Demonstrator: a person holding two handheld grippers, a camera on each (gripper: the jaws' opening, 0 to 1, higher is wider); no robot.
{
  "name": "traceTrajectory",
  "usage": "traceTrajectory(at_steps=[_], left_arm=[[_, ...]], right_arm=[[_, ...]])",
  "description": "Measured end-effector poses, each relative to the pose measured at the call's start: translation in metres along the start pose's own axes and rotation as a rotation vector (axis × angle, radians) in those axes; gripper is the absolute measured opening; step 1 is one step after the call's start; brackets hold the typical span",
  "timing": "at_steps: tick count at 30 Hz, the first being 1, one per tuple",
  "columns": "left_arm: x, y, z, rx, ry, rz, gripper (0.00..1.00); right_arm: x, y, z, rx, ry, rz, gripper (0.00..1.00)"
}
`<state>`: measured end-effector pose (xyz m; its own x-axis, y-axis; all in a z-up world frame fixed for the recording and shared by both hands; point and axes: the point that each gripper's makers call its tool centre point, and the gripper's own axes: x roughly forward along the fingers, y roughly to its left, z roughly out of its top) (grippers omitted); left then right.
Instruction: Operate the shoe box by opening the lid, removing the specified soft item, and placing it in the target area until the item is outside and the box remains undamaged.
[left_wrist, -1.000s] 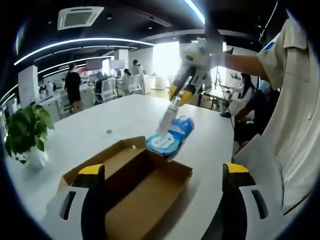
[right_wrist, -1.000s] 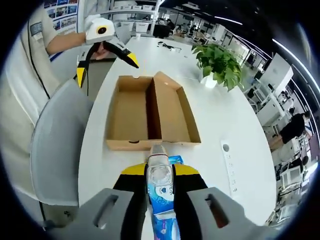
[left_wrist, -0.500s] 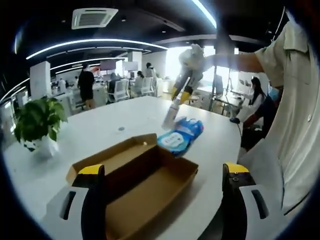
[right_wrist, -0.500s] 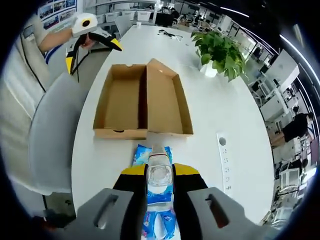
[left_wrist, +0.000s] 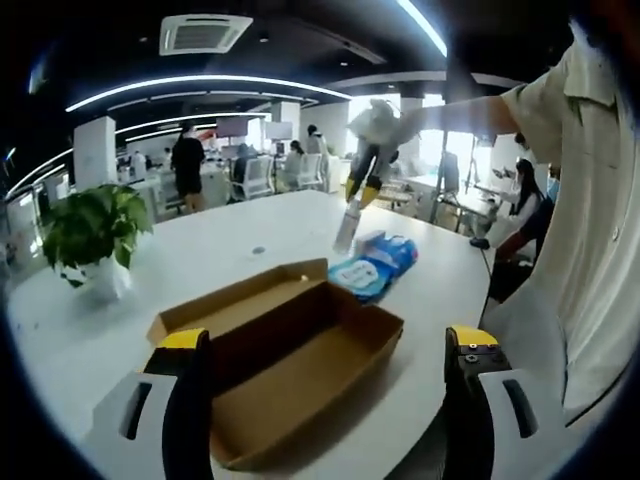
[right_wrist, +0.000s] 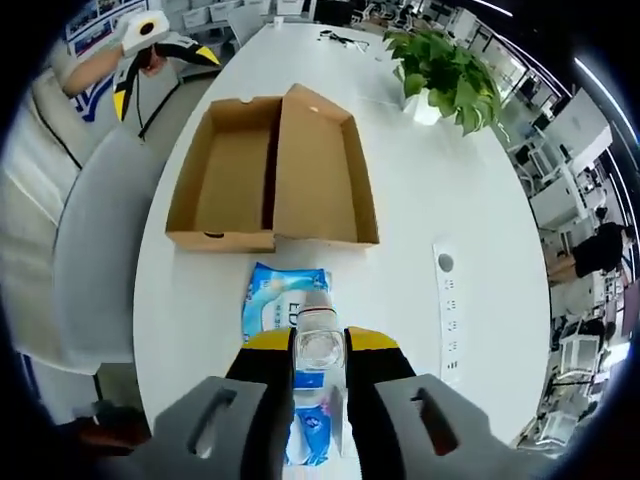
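the shoe box (right_wrist: 272, 168) lies open and empty on the white desk (right_wrist: 440, 200), showing no damage — the opening and removal look done. the blue soft pack (right_wrist: 283, 305) lies flat on the desk just beside the box's short end; whether that is the target area i cannot tell. the right tongs (right_wrist: 320, 372) are pressed together on nothing, raised over the pack. the left tongs (left_wrist: 322, 365) hang spread near the box. a second ago the pack hung pinched in the right tongs — now it is released.
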<state>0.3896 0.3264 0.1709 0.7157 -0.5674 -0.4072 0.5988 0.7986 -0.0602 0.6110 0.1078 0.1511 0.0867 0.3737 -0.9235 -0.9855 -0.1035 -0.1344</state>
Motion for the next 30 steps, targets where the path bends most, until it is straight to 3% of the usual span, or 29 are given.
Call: traceTrajectory(at_steps=[10,30], left_arm=[[-0.004,0.006,0.000,-0.006,-0.005,0.026,1.00],[-0.006,0.017,-0.012,-0.039,0.014,0.067,0.99]], right_arm=[[0.017,-0.018,-0.006,-0.005,0.069,0.013,0.16],[0.056,-0.032,-0.022,-0.013,0.160,0.040,0.16]])
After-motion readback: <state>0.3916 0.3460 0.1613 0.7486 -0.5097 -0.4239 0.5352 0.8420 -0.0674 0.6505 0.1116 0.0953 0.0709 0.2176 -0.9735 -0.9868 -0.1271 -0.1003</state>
